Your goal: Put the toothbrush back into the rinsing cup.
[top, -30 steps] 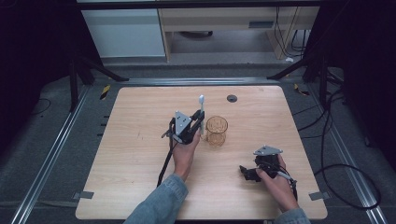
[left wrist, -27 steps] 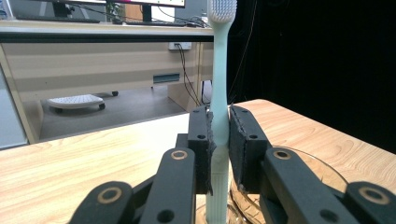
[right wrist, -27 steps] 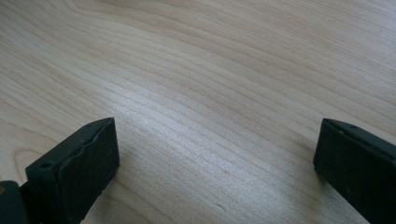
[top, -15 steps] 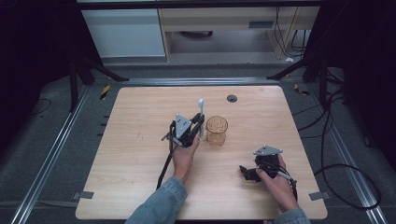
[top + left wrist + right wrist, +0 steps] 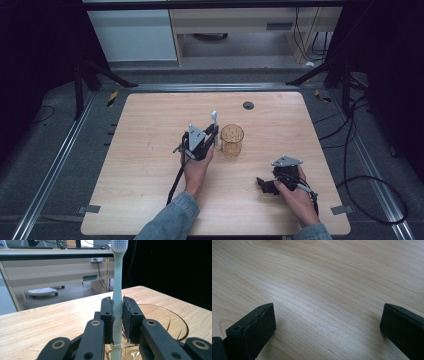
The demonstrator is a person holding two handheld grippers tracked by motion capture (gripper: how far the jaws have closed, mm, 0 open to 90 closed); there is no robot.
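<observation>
Pale green plastic toothbrush (image 5: 214,120), upright beside amber ribbed glass cup (image 5: 232,139)
High view: your left gripper (image 5: 210,136) stands left of it. Left gripper view: jaws clamp the handle; lower it vertically inside the rim. Right gripper view: jaws apart, bare wooden table (image 5: 324,285); keep clear.

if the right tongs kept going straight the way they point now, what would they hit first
Most likely the bare table: the right tongs, open and empty, look down along the wood grain with nothing lying between or ahead of them. How far off is unclear.

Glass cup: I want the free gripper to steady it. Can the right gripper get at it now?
Probably yes: the right gripper is open and holds nothing, and bare table lies between it and the cup; the left gripper holds the toothbrush on the far side.
</observation>
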